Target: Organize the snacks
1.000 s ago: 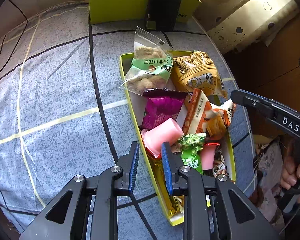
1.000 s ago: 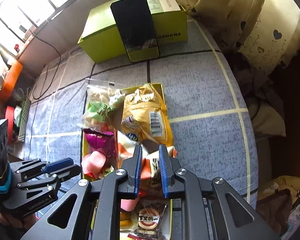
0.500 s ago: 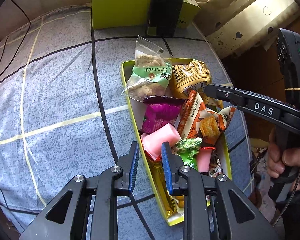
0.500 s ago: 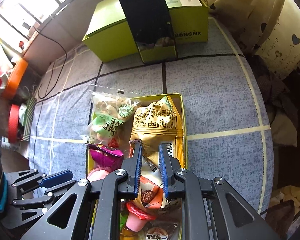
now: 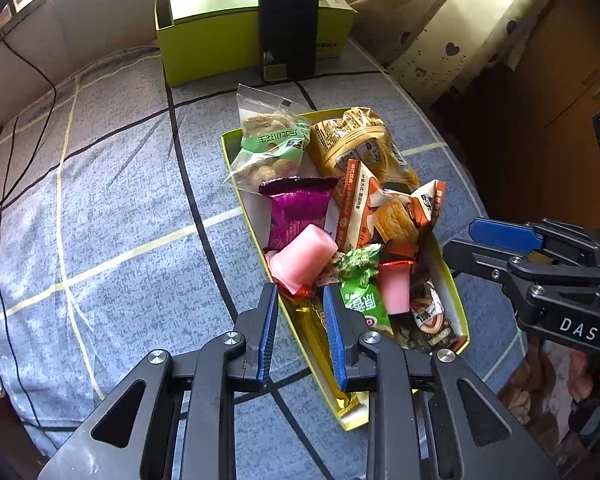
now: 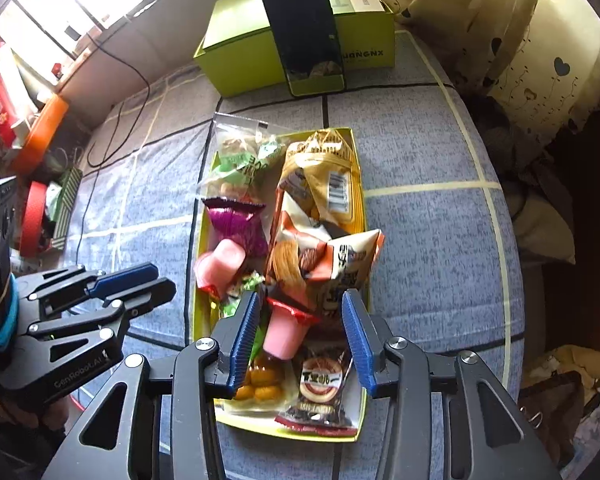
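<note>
Yellow-green cardboard tray on the blue-grey checked bedspread holds my snacks: gold bag, orange packet, purple wrapper, pink jelly cups. My right gripper hangs spread wide over the near cup; my left gripper stands slightly apart, empty, at the tray's edge.

Sunlit window; heart-print curtain
</note>
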`<state>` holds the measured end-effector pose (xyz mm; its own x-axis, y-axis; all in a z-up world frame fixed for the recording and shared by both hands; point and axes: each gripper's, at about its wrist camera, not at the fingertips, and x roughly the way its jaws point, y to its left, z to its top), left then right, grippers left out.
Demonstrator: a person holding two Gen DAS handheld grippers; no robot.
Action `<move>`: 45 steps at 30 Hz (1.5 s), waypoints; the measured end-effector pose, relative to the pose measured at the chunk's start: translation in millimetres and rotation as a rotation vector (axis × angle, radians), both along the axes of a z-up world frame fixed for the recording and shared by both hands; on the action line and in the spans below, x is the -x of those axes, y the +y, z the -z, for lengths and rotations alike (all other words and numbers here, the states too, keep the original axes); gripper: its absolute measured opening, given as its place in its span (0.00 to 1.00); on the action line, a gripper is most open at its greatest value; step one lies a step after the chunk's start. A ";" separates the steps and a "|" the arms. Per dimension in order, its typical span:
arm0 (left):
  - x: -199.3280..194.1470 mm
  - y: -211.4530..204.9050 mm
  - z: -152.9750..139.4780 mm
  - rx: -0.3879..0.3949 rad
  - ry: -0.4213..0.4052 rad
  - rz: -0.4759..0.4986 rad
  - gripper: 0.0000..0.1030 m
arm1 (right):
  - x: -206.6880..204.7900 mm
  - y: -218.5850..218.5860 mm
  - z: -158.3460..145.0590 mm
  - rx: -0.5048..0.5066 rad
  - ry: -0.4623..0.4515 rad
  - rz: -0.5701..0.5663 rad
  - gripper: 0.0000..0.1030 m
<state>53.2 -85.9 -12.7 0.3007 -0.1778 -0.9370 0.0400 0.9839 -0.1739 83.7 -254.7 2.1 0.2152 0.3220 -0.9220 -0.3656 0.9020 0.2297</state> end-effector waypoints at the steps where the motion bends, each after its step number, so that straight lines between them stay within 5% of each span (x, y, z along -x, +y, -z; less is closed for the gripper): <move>1: 3.9 -1.6 -0.2 -0.007 -0.002 0.008 0.24 | 6.6 -0.5 -0.9 0.012 -0.006 0.001 0.42; 15: 28.9 -8.3 -2.5 -0.024 -0.018 0.056 0.24 | 56.9 5.0 0.5 0.093 -0.014 -0.013 0.46; 45: 44.3 -14.1 -6.8 -0.048 -0.032 0.074 0.24 | 73.0 9.0 1.4 0.110 0.000 -0.001 0.45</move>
<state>8.9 -100.0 -5.9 0.3187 -0.1559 -0.9350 0.1180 0.9852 -0.1241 10.7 -245.7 0.7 0.2152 0.2193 -0.9516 -0.3664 0.9214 0.1295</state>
